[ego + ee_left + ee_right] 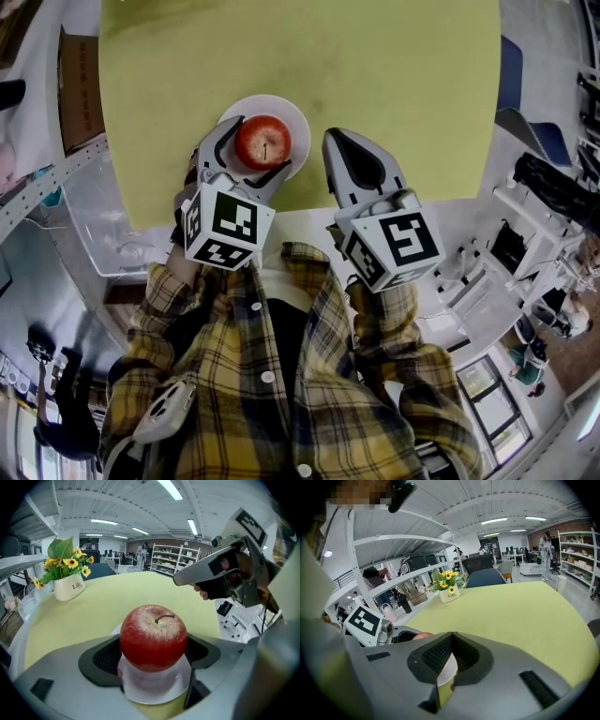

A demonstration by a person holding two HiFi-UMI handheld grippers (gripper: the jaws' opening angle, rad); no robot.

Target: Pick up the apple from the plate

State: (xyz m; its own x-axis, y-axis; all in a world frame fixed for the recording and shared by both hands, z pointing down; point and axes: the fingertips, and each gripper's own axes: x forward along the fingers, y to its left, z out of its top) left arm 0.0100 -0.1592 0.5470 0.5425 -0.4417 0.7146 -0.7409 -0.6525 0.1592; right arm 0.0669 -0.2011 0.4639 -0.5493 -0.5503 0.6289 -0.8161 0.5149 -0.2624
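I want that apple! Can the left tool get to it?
Probably yes. The apple sits on the plate right between the left tool's jaws, with nothing blocking it. Whether they squeeze it yet is unclear.

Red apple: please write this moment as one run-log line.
left gripper: jaws around round red apple, contact unclear | apple: on white round plate | right gripper: shut, empty

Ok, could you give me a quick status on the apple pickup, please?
Left gripper jaws astride apple, contact unclear. Fruit upright on plate. Right gripper shut, empty, beside plate. Nothing blocking lift.
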